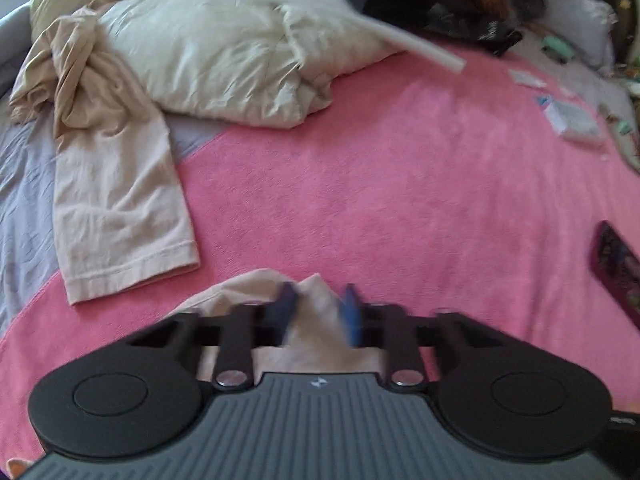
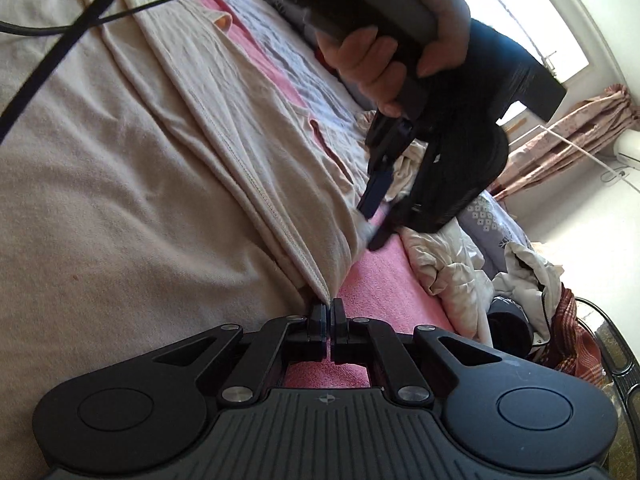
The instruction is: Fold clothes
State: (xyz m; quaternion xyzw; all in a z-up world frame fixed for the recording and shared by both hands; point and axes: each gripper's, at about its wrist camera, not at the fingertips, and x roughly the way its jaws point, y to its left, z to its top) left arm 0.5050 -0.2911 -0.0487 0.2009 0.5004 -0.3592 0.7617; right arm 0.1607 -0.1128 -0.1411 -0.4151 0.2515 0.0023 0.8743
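Here my left gripper [image 1: 316, 308] has a ridge of the beige garment [image 1: 120, 200] between its blue pads; the view is blurred, but the cloth bunches up between them, so I read them as pinching it. Away to the left of that view, a sleeve of the same garment runs up the pink blanket [image 1: 400, 168] toward the crumpled cream duvet [image 1: 224, 56]. To fold well from here, I judge I should keep both pinches firm and carry the two points together at an even height, so the edge stays taut and the layers land square instead of dragging across the blanket. My right gripper [image 2: 329, 322] has its pads pressed together on the corner of the stitched hem [image 2: 256, 184], just where the stacked edges meet. In the right wrist view the garment lies spread over the bed, its long axis running from my closed pads up and to the left, with the hem line following that same diagonal.
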